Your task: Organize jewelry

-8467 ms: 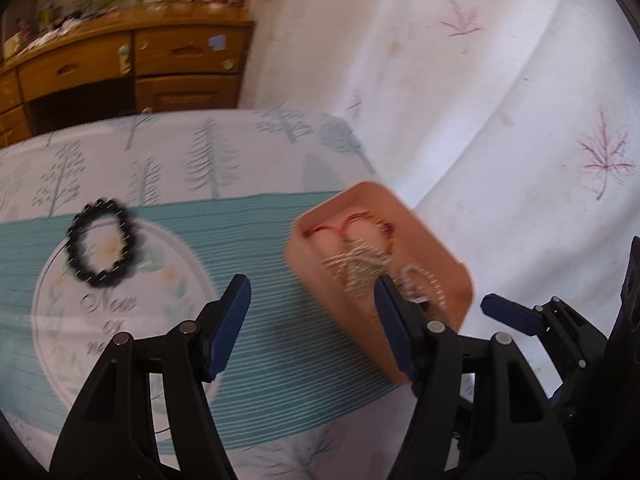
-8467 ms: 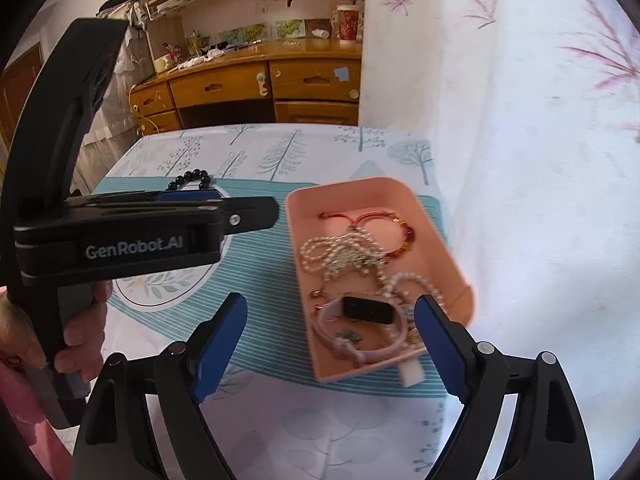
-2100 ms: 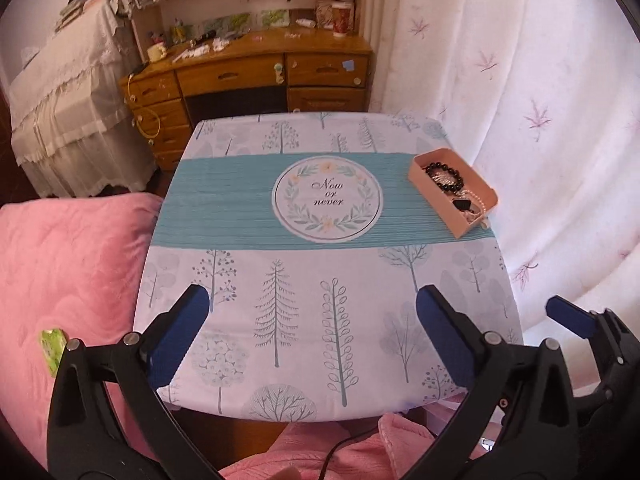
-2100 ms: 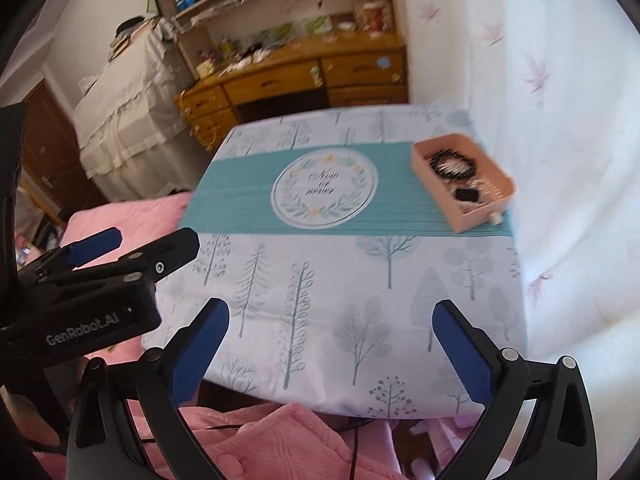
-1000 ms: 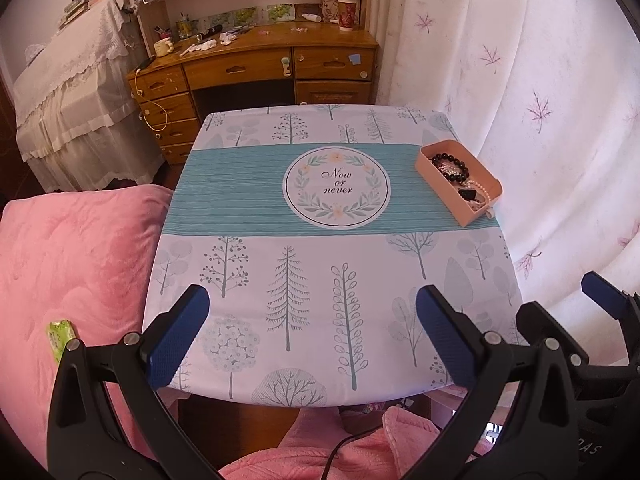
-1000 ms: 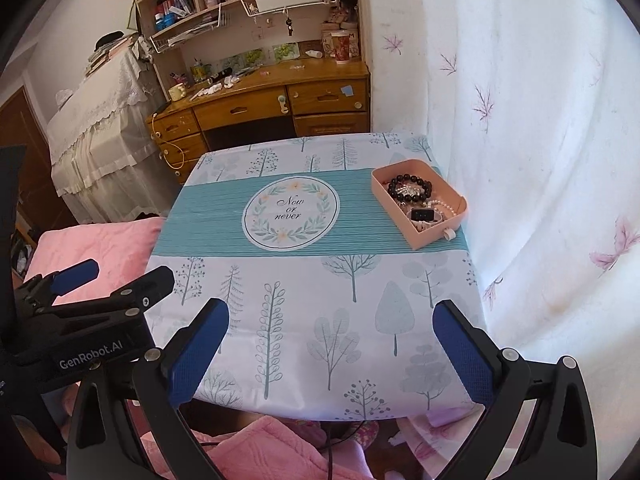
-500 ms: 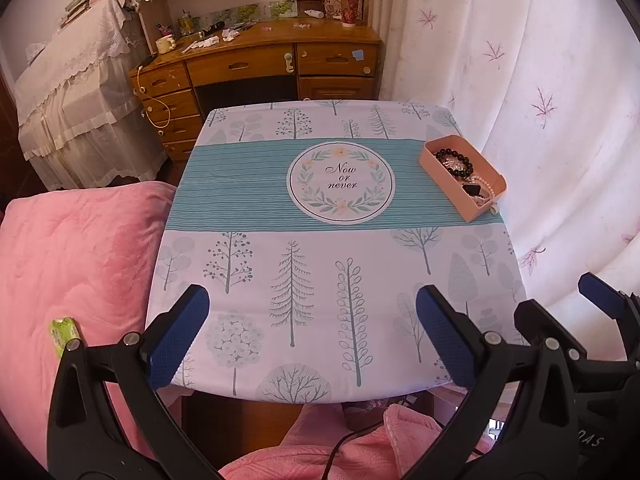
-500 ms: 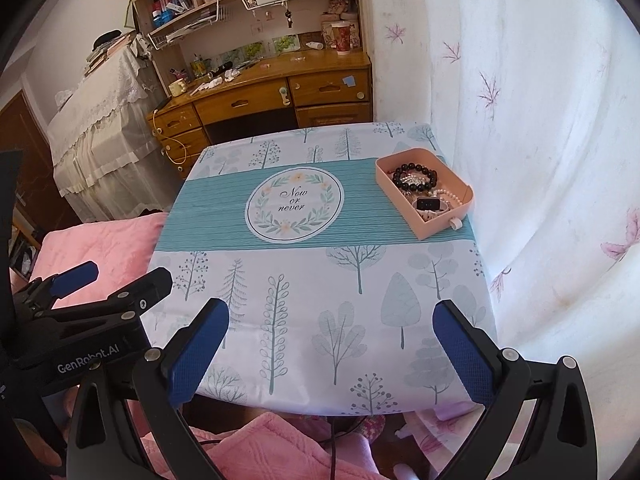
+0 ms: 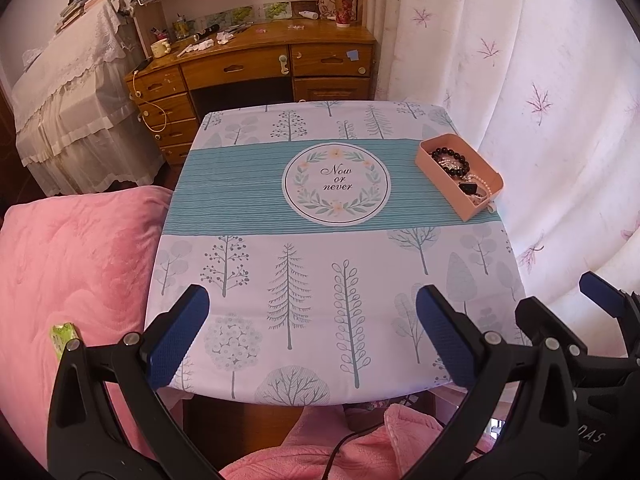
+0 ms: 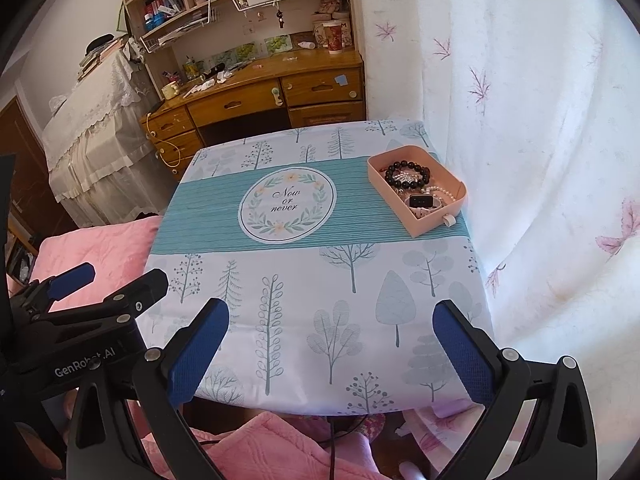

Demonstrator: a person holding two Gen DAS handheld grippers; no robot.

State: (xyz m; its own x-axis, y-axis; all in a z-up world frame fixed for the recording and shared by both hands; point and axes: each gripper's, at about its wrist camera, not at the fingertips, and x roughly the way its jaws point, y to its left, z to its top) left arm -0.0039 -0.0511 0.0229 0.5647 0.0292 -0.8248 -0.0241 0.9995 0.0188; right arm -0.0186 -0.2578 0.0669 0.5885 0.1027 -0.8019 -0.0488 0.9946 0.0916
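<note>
Both grippers hang wide apart and hold nothing: left gripper point(image 9: 312, 332) over the near edge of the surface point(image 9: 320, 280), right gripper point(image 10: 332, 340) over that same near edge, each with two blue-padded fingers point(image 10: 200, 350) spread.

Over at the far right corner sits one pink tray point(image 10: 394, 196), right against the right edge. Inside it: one black bead bracelet point(image 10: 408, 176) toward the tray's far end, one string of white pearls point(image 10: 446, 192) near its right wall, and one watch with a dark face point(image 10: 422, 201) toward the near end. There's a silvery tangle inside the black loop, too small to make out. A small white piece point(image 10: 449, 221) pokes over the tray's near corner.

From the left wrist, the tray point(image 9: 440, 176) is seen side-on, so the watch is mostly hidden behind the wall; the black bracelet point(image 9: 450, 158) reads clearly. The right wrist looks down into it and shows all three.

One round "Now or never" emblem point(image 10: 286, 202) marks the centre of the teal band, left of the tray and apart from it. The right view catches the left gripper's black body at the lower left; the left view catches a pink quilt point(image 9: 72, 264) beside the left edge.
</note>
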